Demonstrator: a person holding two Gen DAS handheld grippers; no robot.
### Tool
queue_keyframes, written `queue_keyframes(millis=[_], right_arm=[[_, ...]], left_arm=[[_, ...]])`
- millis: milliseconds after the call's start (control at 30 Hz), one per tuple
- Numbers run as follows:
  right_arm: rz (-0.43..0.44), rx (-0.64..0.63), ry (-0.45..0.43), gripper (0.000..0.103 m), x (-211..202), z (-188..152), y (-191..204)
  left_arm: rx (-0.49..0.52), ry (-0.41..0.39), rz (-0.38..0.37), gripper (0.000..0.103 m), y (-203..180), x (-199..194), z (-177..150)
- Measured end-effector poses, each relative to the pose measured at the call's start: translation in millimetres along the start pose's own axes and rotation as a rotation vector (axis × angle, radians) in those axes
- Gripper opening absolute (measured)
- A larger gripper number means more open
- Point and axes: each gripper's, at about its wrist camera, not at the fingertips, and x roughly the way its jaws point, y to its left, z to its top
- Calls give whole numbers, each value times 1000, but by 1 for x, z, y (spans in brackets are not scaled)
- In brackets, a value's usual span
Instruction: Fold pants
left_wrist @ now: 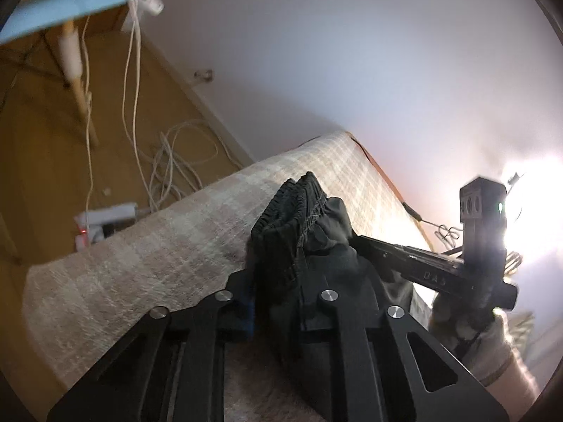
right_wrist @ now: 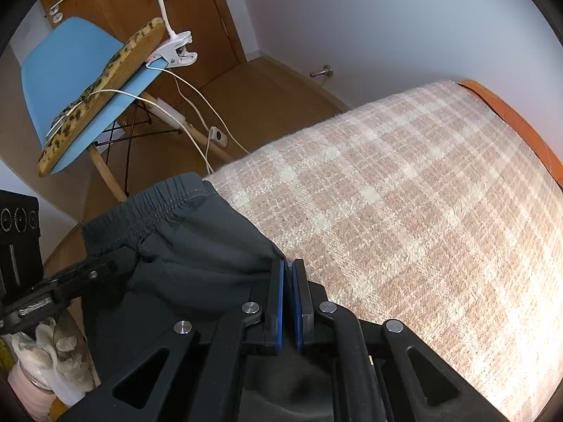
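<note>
Both the left gripper [left_wrist: 278, 302] and right gripper [right_wrist: 288, 302] pinch the dark pants [right_wrist: 183, 246], bunched by the waistband at the blanket's [right_wrist: 422, 211] near edge; folding looks barely begun.

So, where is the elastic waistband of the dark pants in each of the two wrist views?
Left wrist: the waistband is at centre, bunched just above the left gripper, which is shut on the pants.
Right wrist: the waistband is at left of centre, up and left of the right gripper, shut on the fabric.
Shared landmark: the checked blanket under the pants.
</note>
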Motion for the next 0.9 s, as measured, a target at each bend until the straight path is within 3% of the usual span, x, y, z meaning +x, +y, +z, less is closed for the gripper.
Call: queue_keyframes(millis=[33, 67, 100, 133, 300, 367, 433, 567, 700, 867, 900], right_arm=[[-1, 1, 7, 3, -1, 1, 0], [1, 3, 14, 10, -1, 2, 1], [8, 10, 29, 30, -3, 3, 1], [36, 28, 30, 39, -12, 3, 0], [198, 121, -36, 64, -60, 7, -2], [278, 167, -28, 67, -70, 11, -2], [298, 190, 23, 67, -64, 16, 1], [254, 147, 111, 59, -39, 19, 15], [284, 168, 167, 60, -15, 19, 27], [244, 113, 205, 62, -2, 23, 45], [231, 105, 212, 58, 1, 24, 47]], left_arm=[[50, -20, 7, 13, -8, -4, -2], [93, -34, 12, 13, -17, -7, -5], [147, -50, 23, 13, -27, -10, -9], [183, -59, 27, 13, -34, -11, -12], [385, -89, 61, 13, -78, -11, -34], [465, -92, 90, 13, -91, -9, -45], [529, -94, 123, 13, -100, -9, -53], [588, -95, 145, 13, -105, -11, -61], [635, -90, 159, 13, -113, -7, -67], [751, -102, 183, 13, -130, -7, -83], [769, -103, 187, 13, -132, -7, -86]])
